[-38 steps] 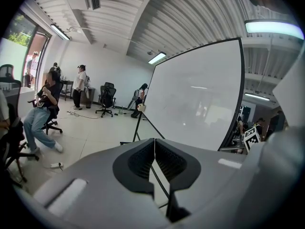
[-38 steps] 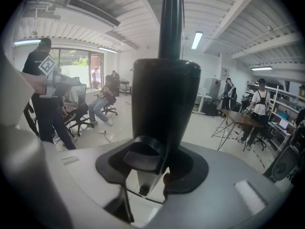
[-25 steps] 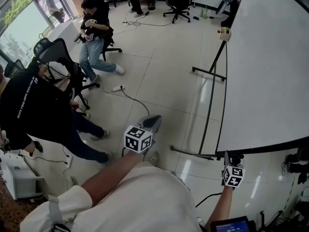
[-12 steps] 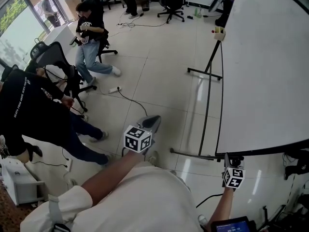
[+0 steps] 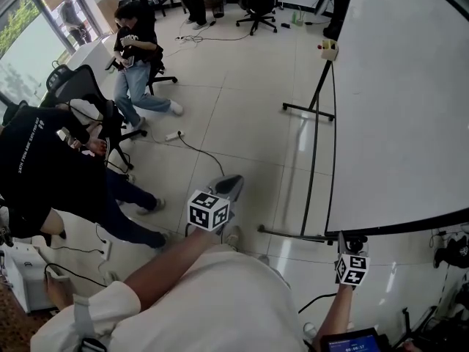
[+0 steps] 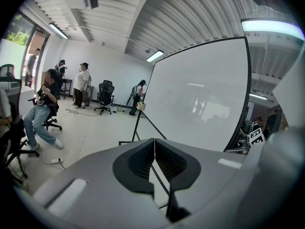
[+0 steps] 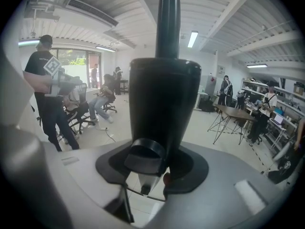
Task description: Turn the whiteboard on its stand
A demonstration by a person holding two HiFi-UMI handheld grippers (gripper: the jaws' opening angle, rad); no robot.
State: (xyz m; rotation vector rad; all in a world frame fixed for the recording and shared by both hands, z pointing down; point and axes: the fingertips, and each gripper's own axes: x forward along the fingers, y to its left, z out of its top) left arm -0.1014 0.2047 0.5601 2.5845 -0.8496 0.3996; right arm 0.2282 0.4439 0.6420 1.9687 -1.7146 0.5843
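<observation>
Jaws of right gripper (image 7: 159, 162) clamped round black post (image 7: 164, 97) at lower corner of whiteboard (image 5: 410, 108). Left gripper (image 6: 154, 157) jaws shut, nothing btwn em; whiteboard upright just ahead & to their right, seated person (image 6: 43, 106) further back.

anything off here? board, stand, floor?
Nothing damaged or spilled. The board sits on its stand, with the right gripper clamped on the black fitting at its near lower corner. Only stray item: a power strip and its cable lying loose on the floor.
</observation>
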